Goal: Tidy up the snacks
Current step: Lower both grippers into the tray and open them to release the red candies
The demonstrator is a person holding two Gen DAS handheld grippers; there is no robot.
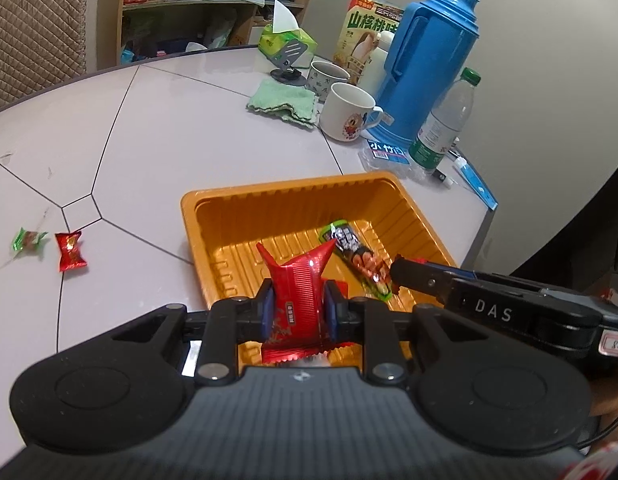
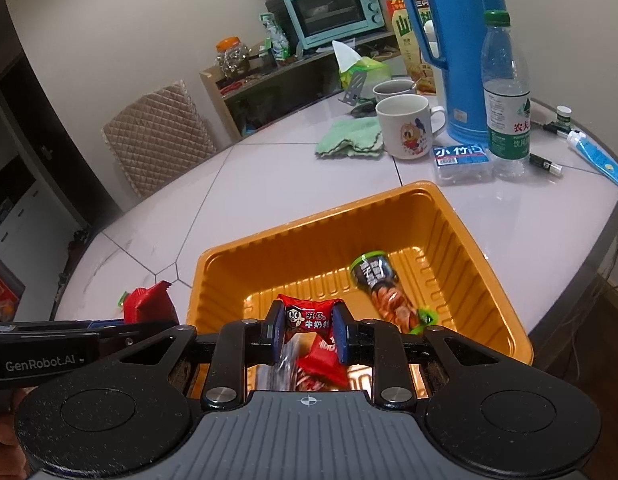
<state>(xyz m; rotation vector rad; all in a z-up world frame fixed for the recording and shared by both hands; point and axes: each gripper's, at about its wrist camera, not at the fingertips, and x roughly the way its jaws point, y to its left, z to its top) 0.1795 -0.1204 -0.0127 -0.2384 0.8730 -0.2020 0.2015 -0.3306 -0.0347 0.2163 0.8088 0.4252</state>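
My left gripper [image 1: 298, 312] is shut on a ribbed red snack packet [image 1: 299, 292], held over the near edge of the orange tray [image 1: 269, 196]. My right gripper [image 2: 307, 334] is shut on a red milk-candy wrapper [image 2: 309, 316] above the near side of the same orange tray [image 2: 309, 232]. A green-ended sausage snack [image 1: 359, 258] lies on the tray floor, the same sausage snack [image 2: 383, 294] in the right wrist view. The right gripper's arm [image 1: 489, 300] reaches in from the right. Two small candies, a red candy [image 1: 71, 251] and a green candy [image 1: 28, 239], lie on the table at left.
Behind the tray stand a white mug [image 1: 349, 112], a second mug [image 1: 327, 76], a blue thermos [image 1: 429, 68], a water bottle [image 2: 505, 92], a green cloth [image 1: 283, 100], a tissue pack [image 1: 287, 38] and a snack box [image 1: 367, 28]. The table edge [image 2: 589, 248] runs close on the right.
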